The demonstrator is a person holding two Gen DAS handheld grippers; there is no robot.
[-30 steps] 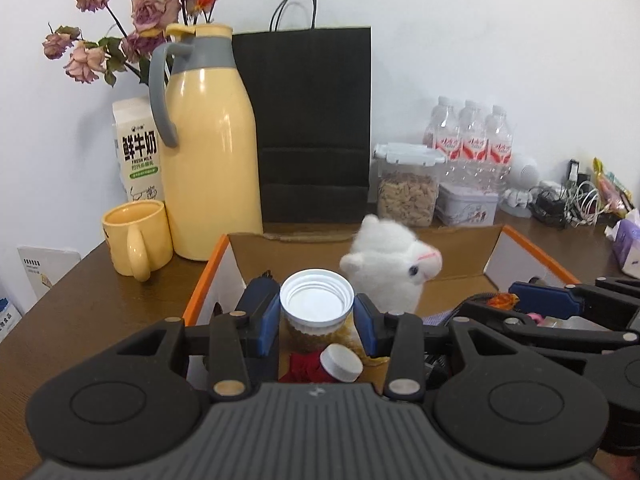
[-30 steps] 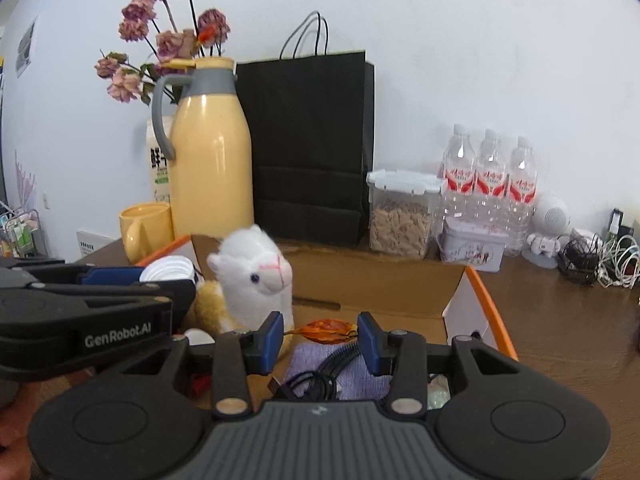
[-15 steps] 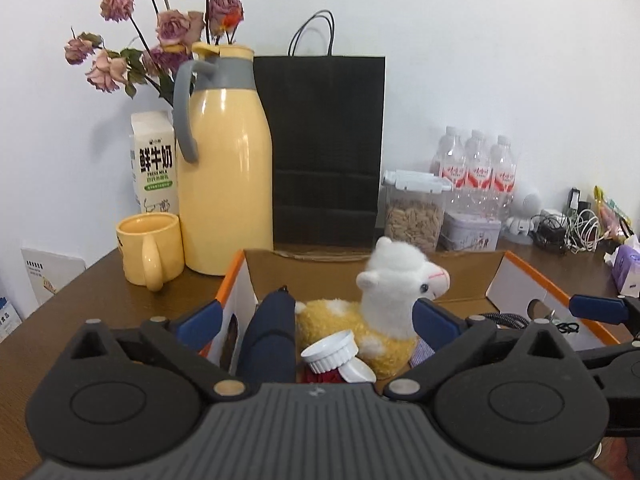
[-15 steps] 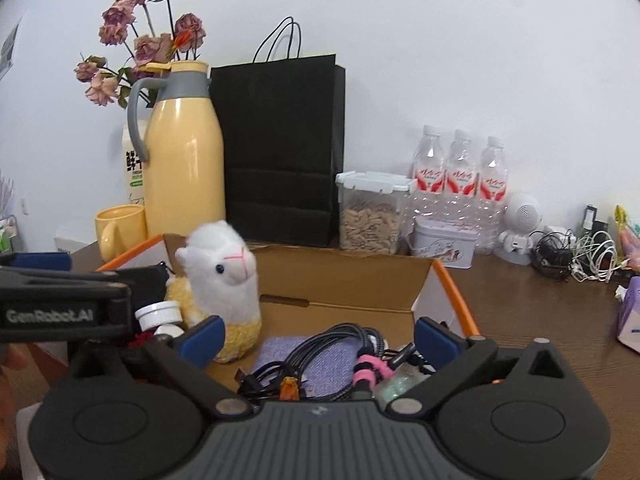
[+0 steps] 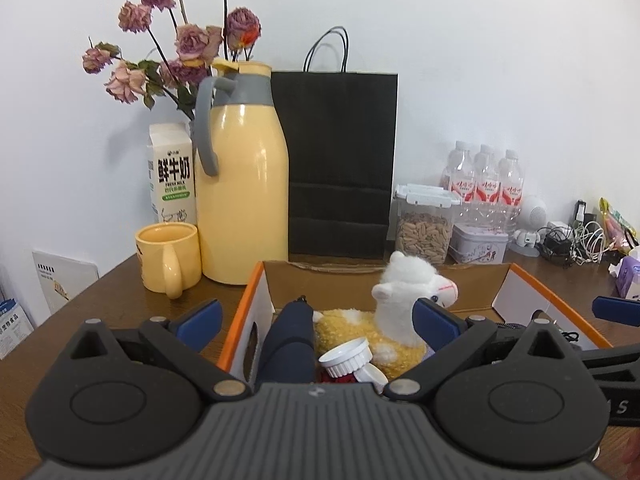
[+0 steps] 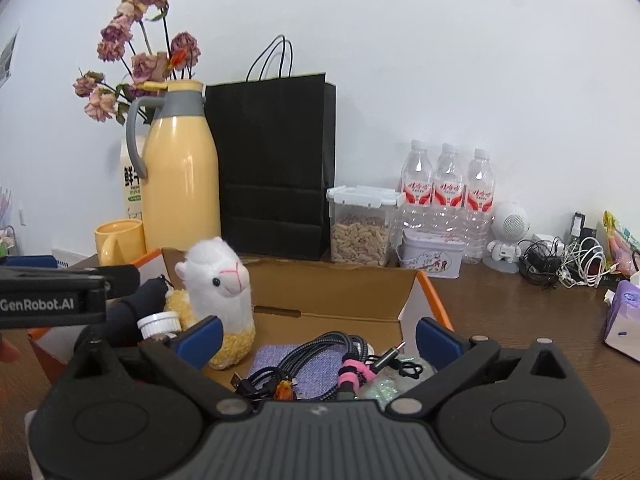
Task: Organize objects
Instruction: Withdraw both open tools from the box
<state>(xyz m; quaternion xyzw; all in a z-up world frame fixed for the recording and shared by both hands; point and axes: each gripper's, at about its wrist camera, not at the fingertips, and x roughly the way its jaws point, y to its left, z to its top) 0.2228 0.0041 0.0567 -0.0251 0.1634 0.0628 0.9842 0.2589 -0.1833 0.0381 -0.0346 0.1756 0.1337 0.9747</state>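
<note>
An orange-edged cardboard box [image 5: 516,280] [image 6: 430,296] sits on the brown table. Inside are a white and yellow plush alpaca [image 5: 404,304] [image 6: 218,280], a tilted white-capped jar [image 5: 346,358] [image 6: 158,323], a dark blue rolled item [image 5: 288,340] [image 6: 128,316], braided cables [image 6: 320,354] and a purple cloth [image 6: 280,360]. My left gripper [image 5: 316,322] is open and empty above the box's left part. My right gripper [image 6: 318,336] is open and empty above the cables.
Behind the box stand a yellow thermos jug [image 5: 240,184], a yellow mug [image 5: 168,258], a milk carton [image 5: 172,176], a black paper bag [image 5: 340,164], a grain container [image 5: 426,228], water bottles [image 5: 484,184], a tin [image 6: 432,254] and tangled chargers [image 6: 568,256].
My left gripper opened and let go of the white-capped jar, which now lies tilted in the box. My right gripper opened too. Both grippers pulled back and up.
</note>
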